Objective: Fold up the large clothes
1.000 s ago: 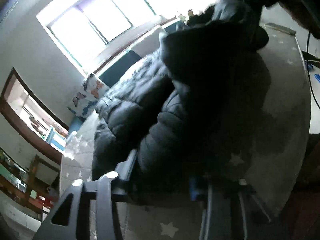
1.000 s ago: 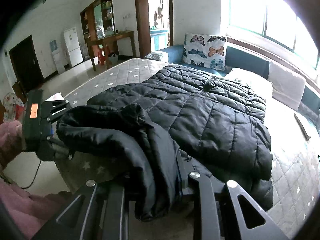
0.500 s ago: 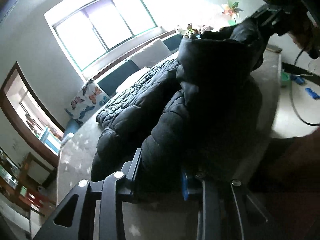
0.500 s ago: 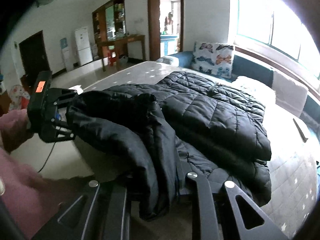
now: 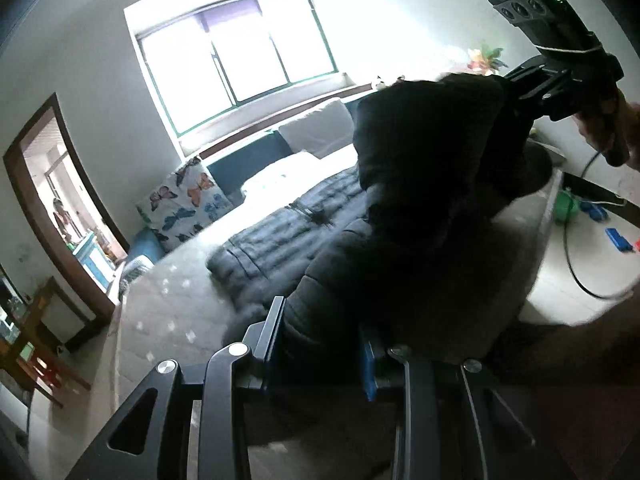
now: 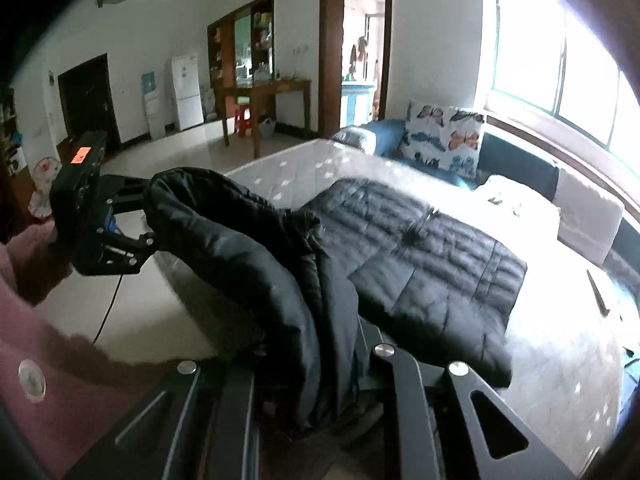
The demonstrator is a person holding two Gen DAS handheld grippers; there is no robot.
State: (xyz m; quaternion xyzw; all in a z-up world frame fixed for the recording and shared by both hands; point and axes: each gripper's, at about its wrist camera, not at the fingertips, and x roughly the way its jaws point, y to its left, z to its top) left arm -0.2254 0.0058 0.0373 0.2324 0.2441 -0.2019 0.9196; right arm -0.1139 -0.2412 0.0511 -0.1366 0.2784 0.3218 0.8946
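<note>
Midway, apparently: the black puffer jacket (image 6: 420, 256) lies across the bed (image 6: 560, 344), its near edge raised off the bed's near side, pinched by the left tool (image 5: 320, 344) and right tool (image 6: 320, 376). Laying that half over remains.

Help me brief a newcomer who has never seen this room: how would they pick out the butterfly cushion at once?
Start at the big bright window and drop to the dark blue sofa beneath it, behind the star-quilted bed. The butterfly cushion stands upright against the sofa's end nearest the doorway. Its white cover printed with orange and blue butterflies sets it apart from the plain pale cushions further along.
</note>
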